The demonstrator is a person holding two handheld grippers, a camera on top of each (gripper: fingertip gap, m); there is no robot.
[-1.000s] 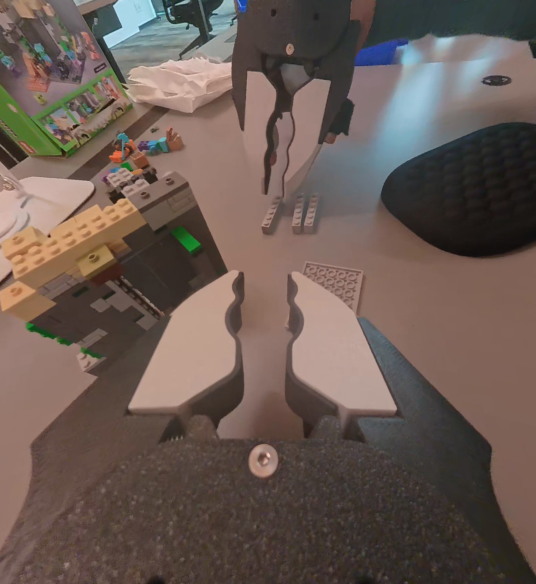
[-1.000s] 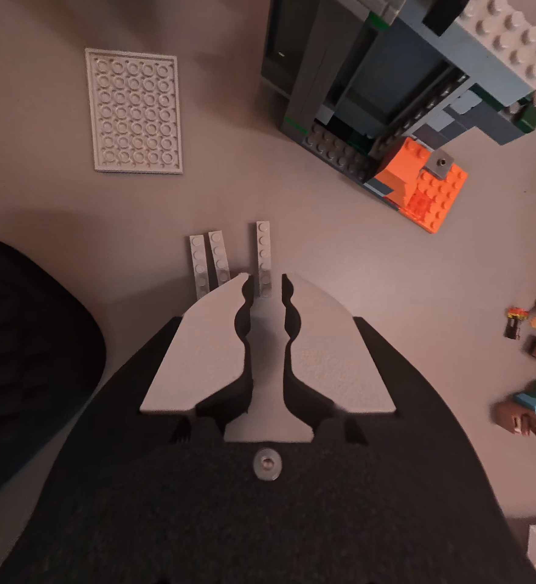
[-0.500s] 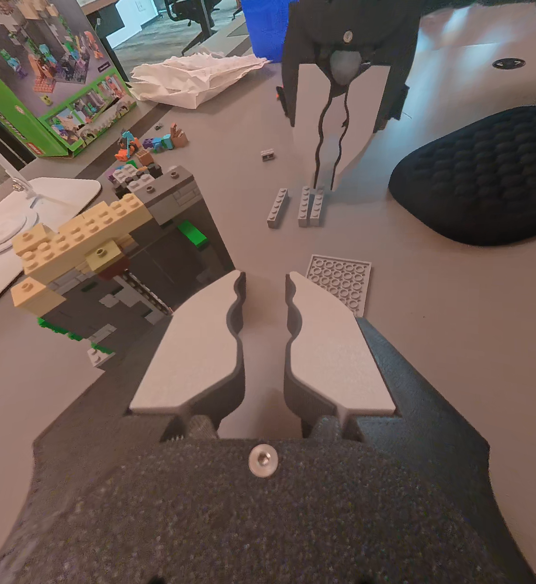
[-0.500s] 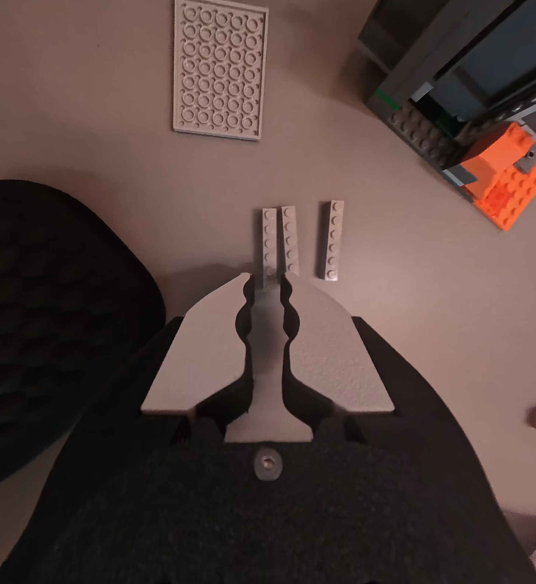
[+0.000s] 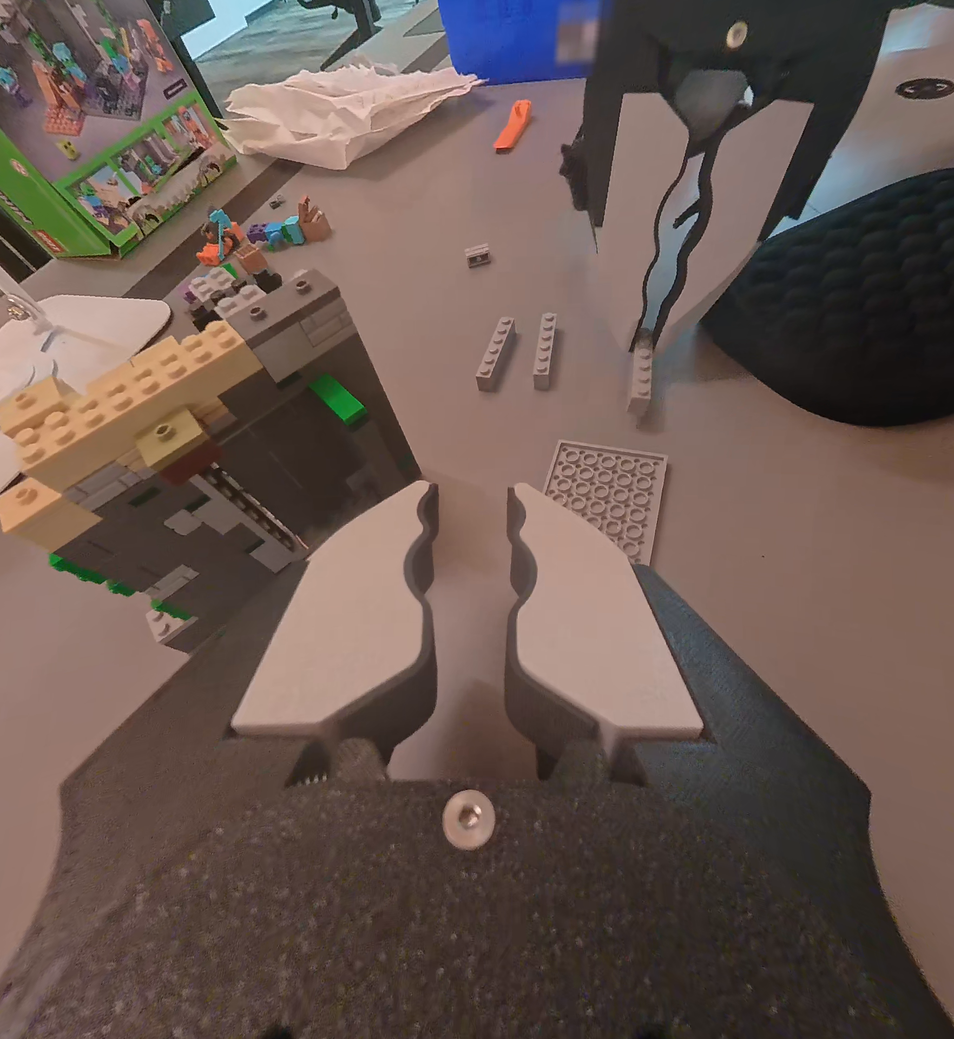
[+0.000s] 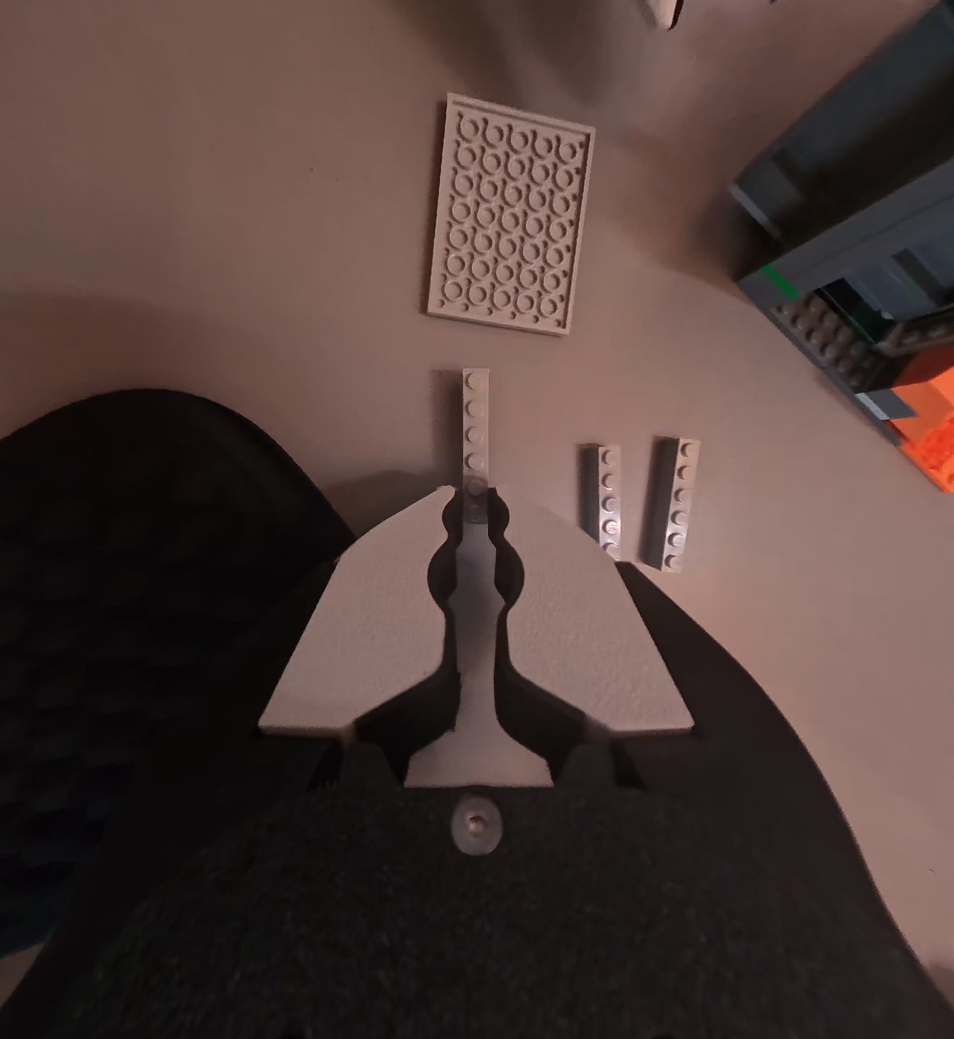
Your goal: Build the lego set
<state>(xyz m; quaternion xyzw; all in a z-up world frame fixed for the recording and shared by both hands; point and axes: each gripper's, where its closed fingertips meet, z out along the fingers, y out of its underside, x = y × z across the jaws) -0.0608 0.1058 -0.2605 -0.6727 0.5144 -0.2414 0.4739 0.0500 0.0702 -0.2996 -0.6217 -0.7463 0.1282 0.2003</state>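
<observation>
Three long grey one-stud-wide bricks are counted on the table: one point(image 6: 475, 427) at the centre of the right wrist view, and two point(image 6: 604, 500) point(image 6: 671, 500) side by side to its right. One pale grey flat plate point(image 6: 511, 216) is seen at upper centre. One large dark grey built structure point(image 5: 193, 427) is seen at the left of the left wrist view. One printed box point(image 5: 69, 123) sits at upper left, one crumpled white sheet point(image 5: 345, 107) at top centre, one orange tool point(image 5: 512, 125) and one black cushion point(image 5: 868, 292) at right. Two grippers are seen.

Grey table point(image 5: 800, 618): studded plate point(image 5: 604, 500) just right of left gripper point(image 5: 473, 495), brick build point(image 5: 182, 438) left, two bars point(image 5: 519, 351) ahead.
</observation>
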